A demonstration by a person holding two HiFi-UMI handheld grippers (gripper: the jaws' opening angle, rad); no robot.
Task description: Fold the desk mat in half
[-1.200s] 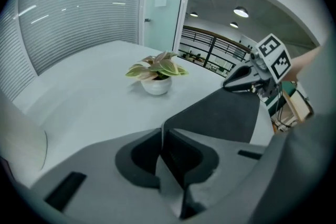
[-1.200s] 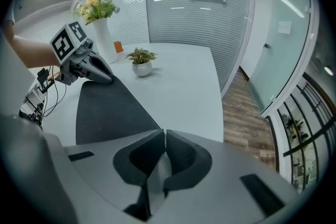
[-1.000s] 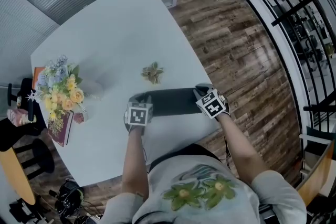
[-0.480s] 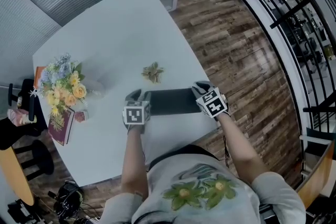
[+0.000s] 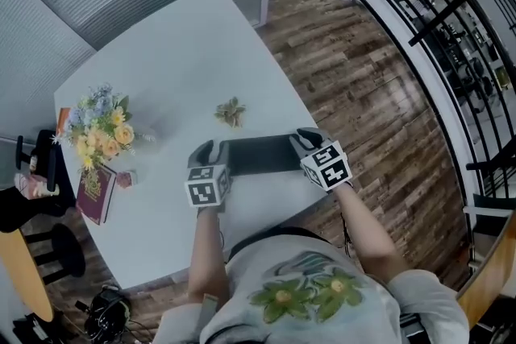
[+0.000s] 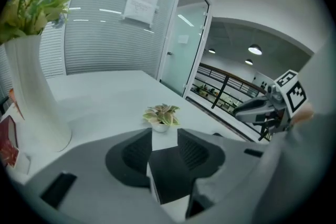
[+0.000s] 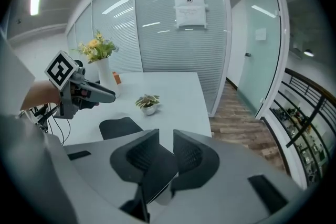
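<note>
The dark desk mat [image 5: 256, 155] lies folded as a narrow strip on the white table [image 5: 169, 60], near its front edge. My left gripper [image 5: 211, 151] hovers over the strip's left end and my right gripper [image 5: 302, 139] over its right end. Both sets of jaws have just been opening. In the left gripper view the left gripper [image 6: 164, 139] shows the mat [image 6: 168, 176] through the gap, with the pads apart from it. The right gripper [image 7: 166, 139] looks the same, and the mat's far end [image 7: 119, 127] lies beyond it.
A small potted plant [image 5: 231, 112] stands just behind the mat. A white vase of flowers [image 5: 101, 129] and a red book [image 5: 93, 193] sit at the table's left. Wooden floor [image 5: 363, 93] lies past the table's right edge, and glass walls stand behind.
Both grippers have risen off the mat's ends and their jaws have parted. The mat has stayed folded on the table.
</note>
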